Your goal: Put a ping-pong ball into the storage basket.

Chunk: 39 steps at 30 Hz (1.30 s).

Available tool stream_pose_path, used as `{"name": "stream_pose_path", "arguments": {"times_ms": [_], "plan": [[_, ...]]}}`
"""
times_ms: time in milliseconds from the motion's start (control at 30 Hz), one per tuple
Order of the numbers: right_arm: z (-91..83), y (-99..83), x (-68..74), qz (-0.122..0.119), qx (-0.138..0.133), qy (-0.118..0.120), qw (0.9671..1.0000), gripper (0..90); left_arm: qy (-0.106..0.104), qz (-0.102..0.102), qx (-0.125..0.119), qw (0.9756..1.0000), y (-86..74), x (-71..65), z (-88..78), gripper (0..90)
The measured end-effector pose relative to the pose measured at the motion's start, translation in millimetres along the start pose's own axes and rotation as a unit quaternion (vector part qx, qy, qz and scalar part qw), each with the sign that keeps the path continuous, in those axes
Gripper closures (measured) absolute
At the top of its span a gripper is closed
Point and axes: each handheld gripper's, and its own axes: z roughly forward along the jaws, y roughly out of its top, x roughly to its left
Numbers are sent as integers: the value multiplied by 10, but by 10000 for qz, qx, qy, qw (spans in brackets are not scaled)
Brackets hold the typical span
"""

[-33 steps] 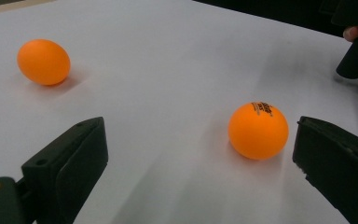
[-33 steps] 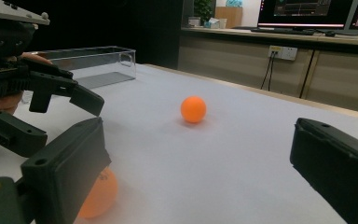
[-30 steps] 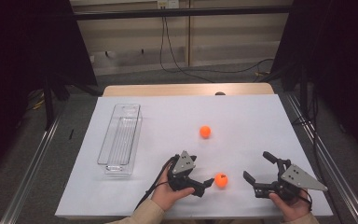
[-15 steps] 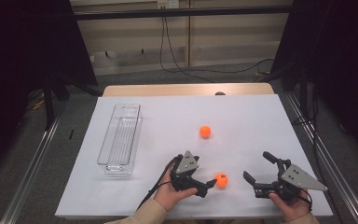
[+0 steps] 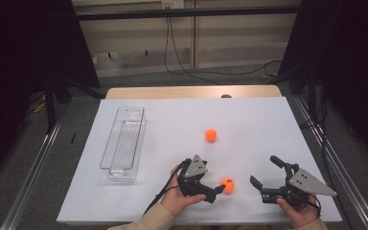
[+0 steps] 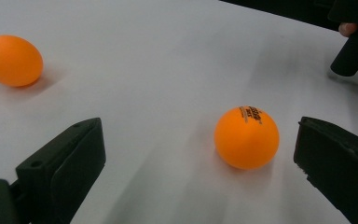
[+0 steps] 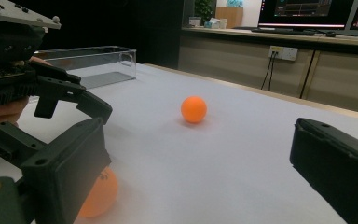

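Left gripper [image 5: 216, 189]: jaws apart, one on each side of the near ball [image 5: 227, 184], not touching it in the left gripper view.
Right gripper [image 5: 264, 178]: jaws spread wide, nothing between them, just right of the near ball.
Near ball: on the white table [image 5: 249, 120], close to its front edge.
Far ball [image 5: 211, 135]: mid-table, free space all round.
Clear tray [image 5: 123, 143]: near the left edge, well apart from both balls.
Hidden: in the right gripper view, its own jaw covers part of the near ball [image 7: 99, 193].
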Motion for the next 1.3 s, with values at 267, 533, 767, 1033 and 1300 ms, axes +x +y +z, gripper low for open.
{"name": "stream_pose_path", "arguments": {"times_ms": [267, 533, 767, 1033, 1300], "plan": [[1, 0, 0, 4, 9, 5, 10000, 31, -102, 44, 78, 9999, 8, -28, 36, 28], [0, 0, 0, 3, 7, 5, 10000, 31, -181, 131, 180, 9996, 13, -58, 91, 60], [0, -1, 0, 2, 13, 6, 10000, 32, -120, 118, 301, 9994, 19, -60, 120, 80], [0, 0, -1, 2, 11, 3, 10000, 32, -183, 137, 381, 9990, 37, -86, 159, 108], [-1, 0, -2, -2, 4, 7, 10000, 32, -173, 142, 445, 9988, 54, -92, 191, 141]]}}
